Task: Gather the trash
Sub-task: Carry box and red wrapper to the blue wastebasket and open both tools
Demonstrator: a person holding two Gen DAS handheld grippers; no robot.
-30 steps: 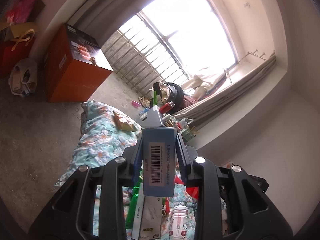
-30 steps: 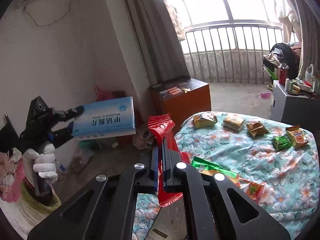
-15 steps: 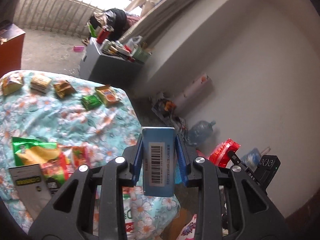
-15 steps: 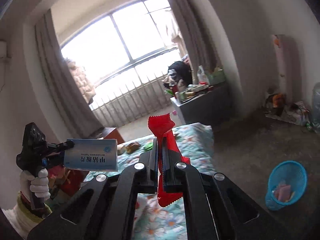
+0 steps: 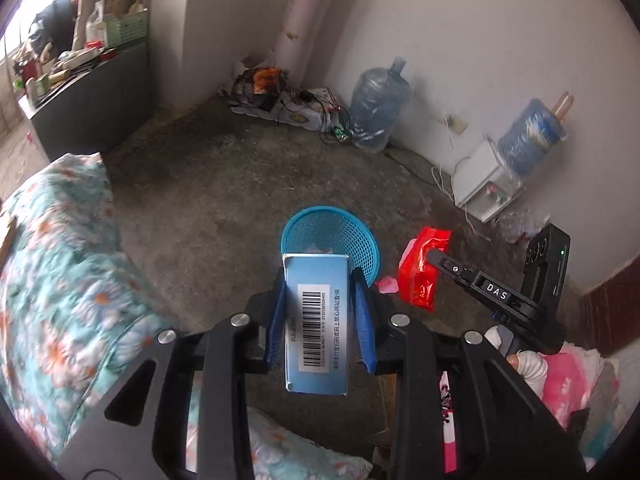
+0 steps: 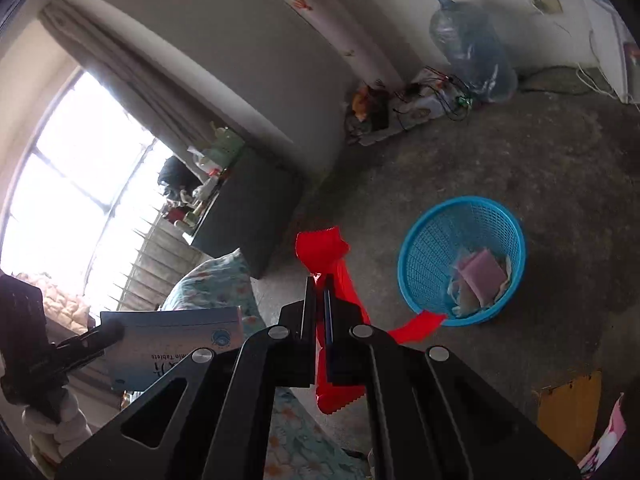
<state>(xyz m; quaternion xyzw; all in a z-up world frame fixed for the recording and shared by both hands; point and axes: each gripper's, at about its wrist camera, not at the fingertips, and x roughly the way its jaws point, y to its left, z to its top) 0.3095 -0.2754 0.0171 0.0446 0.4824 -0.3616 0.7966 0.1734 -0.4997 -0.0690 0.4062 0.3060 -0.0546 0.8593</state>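
My left gripper (image 5: 319,280) is shut on a light blue medicine box (image 5: 316,322) with a barcode, held above the concrete floor. Just beyond the box stands a round blue mesh basket (image 5: 332,226). My right gripper (image 6: 319,282) is shut on a red snack wrapper (image 6: 324,248), which hangs out above and below the pads. In the right wrist view the basket (image 6: 424,248) sits to the right of the wrapper and holds pink and white scraps. That same wrapper (image 5: 422,268) shows to the right of the basket in the left wrist view. The box (image 6: 176,340) appears at lower left.
A bed with a floral cover (image 5: 60,272) lies on the left. A grey cabinet (image 5: 88,108) with clutter stands by the window. Against the wall stand a large water bottle (image 5: 378,108), a rolled mat (image 5: 308,20), a tangle of cables (image 5: 280,100) and a white dispenser (image 5: 486,180).
Both grippers have swung away from the window and the bed and tipped down toward the floor, bringing the blue basket into view. Each still holds its item.
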